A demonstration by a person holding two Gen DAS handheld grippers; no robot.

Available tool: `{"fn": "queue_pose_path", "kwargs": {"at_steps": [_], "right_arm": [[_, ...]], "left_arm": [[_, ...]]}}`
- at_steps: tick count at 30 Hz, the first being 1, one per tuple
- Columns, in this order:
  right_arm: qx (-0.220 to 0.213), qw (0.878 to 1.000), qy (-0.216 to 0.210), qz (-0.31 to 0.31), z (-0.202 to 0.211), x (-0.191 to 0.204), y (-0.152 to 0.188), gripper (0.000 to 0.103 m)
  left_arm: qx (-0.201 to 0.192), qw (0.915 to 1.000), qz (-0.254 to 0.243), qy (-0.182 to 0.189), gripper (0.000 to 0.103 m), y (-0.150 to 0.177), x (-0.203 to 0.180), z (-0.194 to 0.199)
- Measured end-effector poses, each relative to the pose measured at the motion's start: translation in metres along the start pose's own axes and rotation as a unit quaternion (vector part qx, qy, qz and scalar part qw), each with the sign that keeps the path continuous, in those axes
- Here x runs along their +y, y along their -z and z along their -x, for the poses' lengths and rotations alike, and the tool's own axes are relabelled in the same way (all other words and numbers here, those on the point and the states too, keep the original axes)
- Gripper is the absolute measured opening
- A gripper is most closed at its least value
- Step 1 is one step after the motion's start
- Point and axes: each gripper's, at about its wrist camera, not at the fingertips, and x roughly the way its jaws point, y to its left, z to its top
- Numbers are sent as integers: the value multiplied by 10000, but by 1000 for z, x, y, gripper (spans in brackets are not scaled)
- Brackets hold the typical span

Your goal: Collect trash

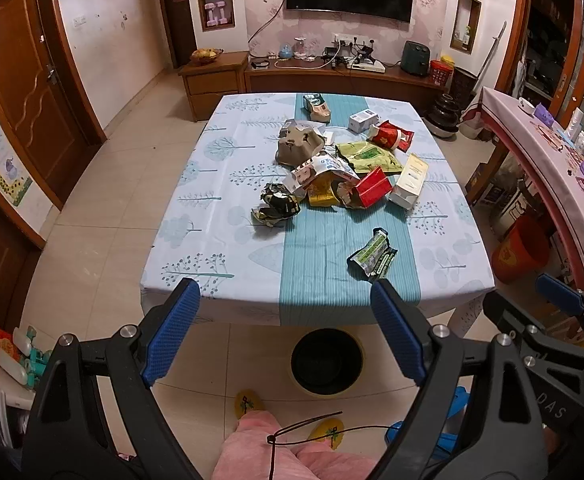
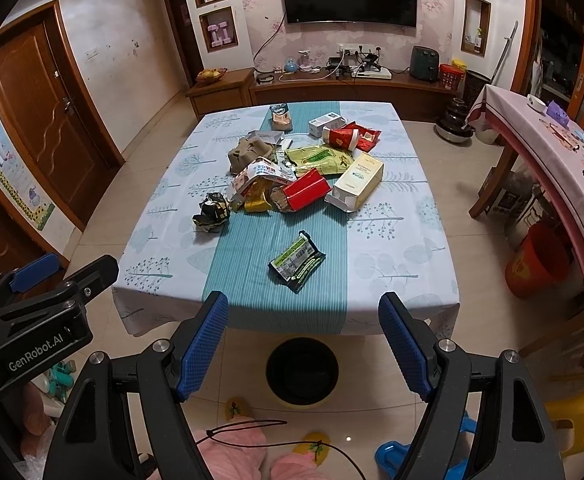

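Trash lies scattered over a table (image 1: 196, 248) (image 2: 403, 272) with a pale tree-print cloth. Nearest the front edge is a black-and-green wrapper (image 1: 371, 258) (image 2: 296, 263). Behind it are a crumpled dark foil ball (image 1: 278, 205) (image 2: 212, 212), a red carton (image 1: 373, 187) (image 2: 305, 191), a cream box (image 1: 409, 180) (image 2: 355, 184), a green bag (image 1: 367, 156) and a brown paper tray (image 1: 299, 146) (image 2: 250, 152). My left gripper (image 1: 286, 330) hangs open before the table edge, holding nothing. My right gripper (image 2: 305, 344) is open too, just short of the wrapper. A black-lined bin (image 1: 325, 360) (image 2: 301, 372) stands on the floor under the table's front edge.
An orange bucket (image 2: 535, 262) stands on the floor at the right beside a second table (image 2: 547, 140) with a pink cloth. A yellow stool (image 2: 583, 416) and a blue object (image 2: 395, 454) lie near my right side. The person's pink-trousered legs and yellow slippers (image 1: 248, 402) are below.
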Motion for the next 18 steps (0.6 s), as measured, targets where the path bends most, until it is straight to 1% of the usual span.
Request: {"fn": "queue_pose_path", "kwargs": {"at_steps": [9, 13, 18], "right_arm": [[-9, 10000, -21, -6, -1, 2, 3, 79], [-35, 10000, -27, 0, -1, 9, 4, 79], [-75, 10000, -56, -20, 3, 13, 2, 79]], "left_arm": [[-3, 10000, 49, -46, 86, 0, 4, 1], [-9, 10000, 41, -36, 86, 1, 5, 1], [-90, 10000, 2, -2, 86, 4, 5, 8]]}}
